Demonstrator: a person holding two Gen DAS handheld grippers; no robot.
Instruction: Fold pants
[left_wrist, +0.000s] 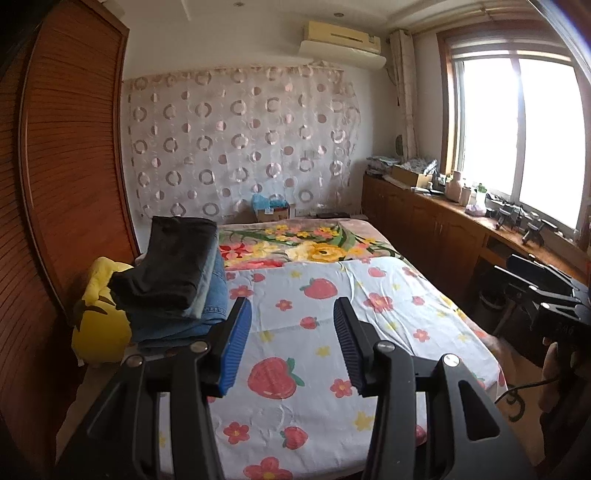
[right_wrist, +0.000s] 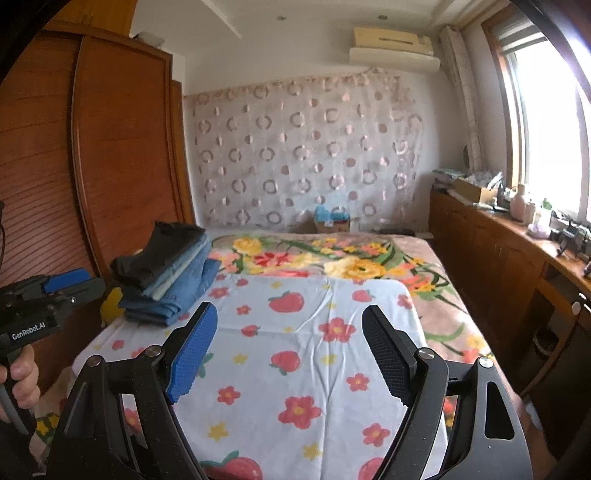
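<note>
A stack of folded pants (left_wrist: 177, 280) lies on the left edge of the bed, dark pants on top of light and blue denim ones; it also shows in the right wrist view (right_wrist: 166, 273). My left gripper (left_wrist: 291, 321) is open and empty, held above the strawberry sheet (left_wrist: 332, 332), just right of the stack. My right gripper (right_wrist: 288, 332) is open and empty above the same sheet (right_wrist: 314, 350). The left gripper's body (right_wrist: 48, 299) shows at the left of the right wrist view, and the right gripper's body (left_wrist: 546, 295) at the right of the left wrist view.
A floral blanket (left_wrist: 295, 243) covers the far half of the bed. A yellow plush (left_wrist: 99, 314) sits beside the stack. A wooden wardrobe (left_wrist: 62, 184) stands on the left. A wooden counter (left_wrist: 443, 214) with small items runs under the window on the right.
</note>
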